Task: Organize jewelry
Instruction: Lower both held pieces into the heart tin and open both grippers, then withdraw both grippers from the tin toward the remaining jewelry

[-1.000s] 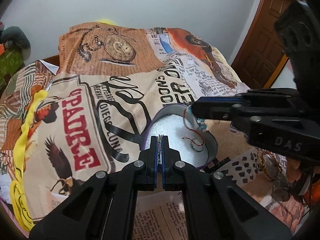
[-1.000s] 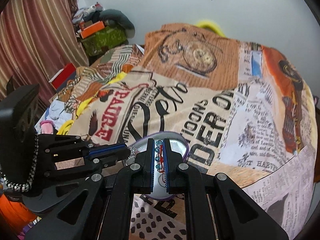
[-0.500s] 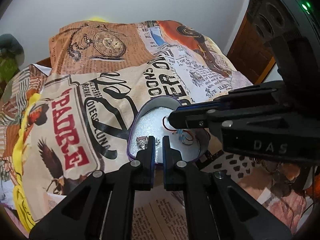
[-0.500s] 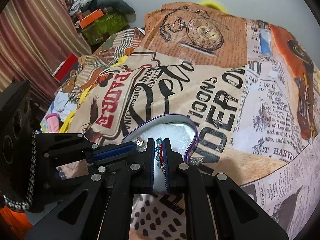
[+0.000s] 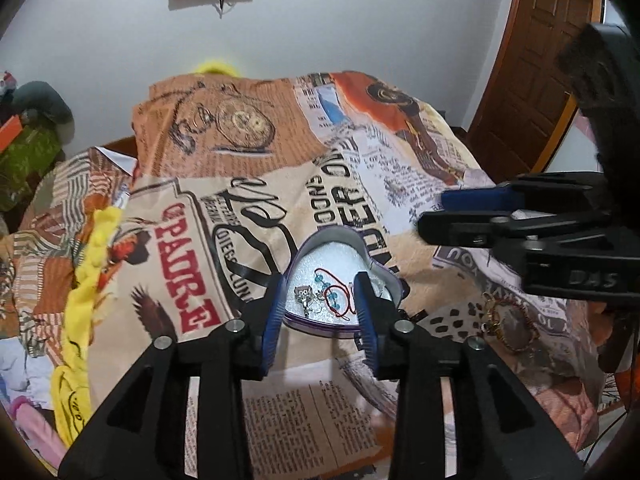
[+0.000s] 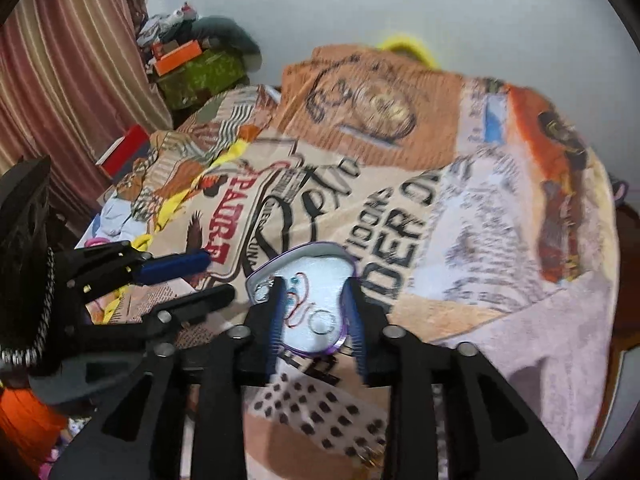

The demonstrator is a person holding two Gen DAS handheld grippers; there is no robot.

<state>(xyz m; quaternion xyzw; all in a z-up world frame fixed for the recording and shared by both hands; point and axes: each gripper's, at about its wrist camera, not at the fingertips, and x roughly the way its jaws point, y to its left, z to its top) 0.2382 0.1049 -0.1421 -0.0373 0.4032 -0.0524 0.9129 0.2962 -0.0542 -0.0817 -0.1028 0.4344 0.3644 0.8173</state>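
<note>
A purple heart-shaped box (image 5: 316, 242) with white padding lies on the printed bedspread. Inside it are a red cord bracelet with blue beads (image 5: 334, 294), a small silver piece (image 5: 303, 294) and ring-shaped pieces (image 6: 322, 320). The box also shows in the right wrist view (image 6: 316, 248). My left gripper (image 5: 320, 292) is open and empty, held just in front of the box. My right gripper (image 6: 314, 304) is open and empty above the box's near side. It shows from the side in the left wrist view (image 5: 460, 216).
A gold and red bangle (image 5: 508, 324) lies on the bedspread right of the box. A yellow cloth (image 5: 86, 272) runs along the bed's left side. A wooden door (image 5: 532, 68) stands at the right. Boxes and bags (image 6: 192, 64) are piled by the curtain.
Both grippers opened and drew back from the box. The red beaded bracelet and the silver piece that they held now lie inside the box.
</note>
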